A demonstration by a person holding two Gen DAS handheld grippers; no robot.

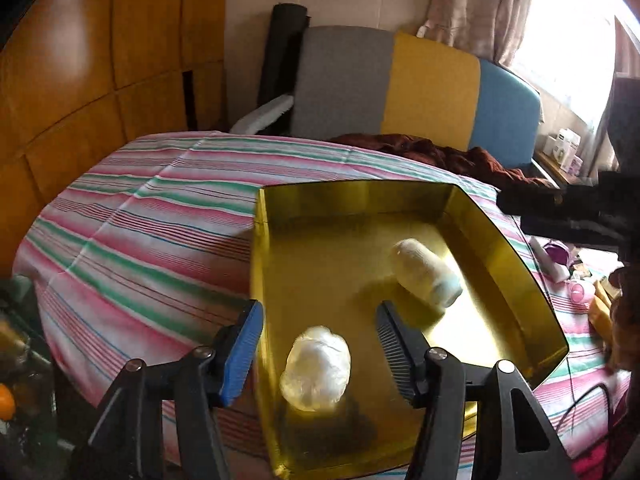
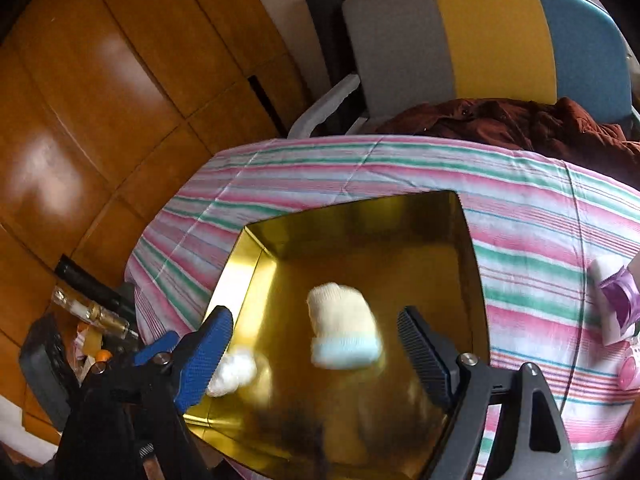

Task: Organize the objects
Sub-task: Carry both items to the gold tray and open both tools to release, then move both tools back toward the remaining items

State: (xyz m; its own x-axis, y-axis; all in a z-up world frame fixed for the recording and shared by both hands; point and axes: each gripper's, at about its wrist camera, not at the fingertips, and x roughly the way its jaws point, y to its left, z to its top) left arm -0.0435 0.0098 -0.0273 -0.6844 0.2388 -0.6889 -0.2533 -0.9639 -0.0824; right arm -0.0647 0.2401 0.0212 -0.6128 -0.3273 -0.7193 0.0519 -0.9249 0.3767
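Both items sit in the shiny gold metal tray (image 1: pixel 500 248): the white crumpled bundle (image 1: pixel 316 368) between the left gripper (image 1: pixel 320 352) fingers, the cream knitted sock with pale-blue cuff (image 2: pixel 344 332) between the right gripper (image 2: pixel 316 344) fingers. Both pairs gape, gripping nothing. Placing looks done; next, withdraw and fetch another item.

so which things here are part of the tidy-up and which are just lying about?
In the job:
- gold tray
- cream sock with blue cuff, lying in the tray
- white bundle, in the tray too
- left gripper, open
- right gripper, open

Lying about:
- striped cloth
- brown garment
- chair
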